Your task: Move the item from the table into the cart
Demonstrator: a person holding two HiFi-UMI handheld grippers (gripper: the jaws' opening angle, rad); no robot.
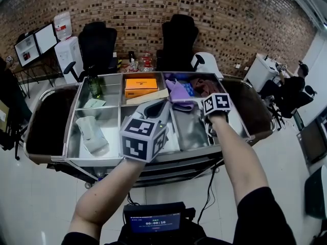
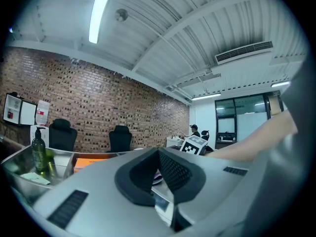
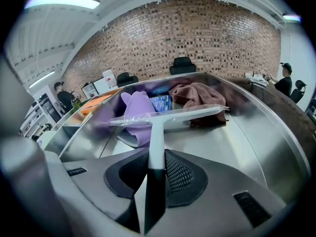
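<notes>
Steel cart (image 3: 256, 137) below, the right gripper (image 3: 155, 156) clamps a squeegee (image 3: 157, 125) by its handle, left gripper (image 2: 159, 154) closed empty; dropped from here, its blade may snag the brown cloth (image 3: 197, 95) and tip

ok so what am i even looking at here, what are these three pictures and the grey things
No robot: a person holds a claw tool in each hand. The head view looks down on a steel cart holding an orange box, a green bottle and a purple cloth. The other two pictures come from cameras on the tools. The right claw grips a white squeegee by its handle above the cart. The left claw is shut, empty.
</notes>
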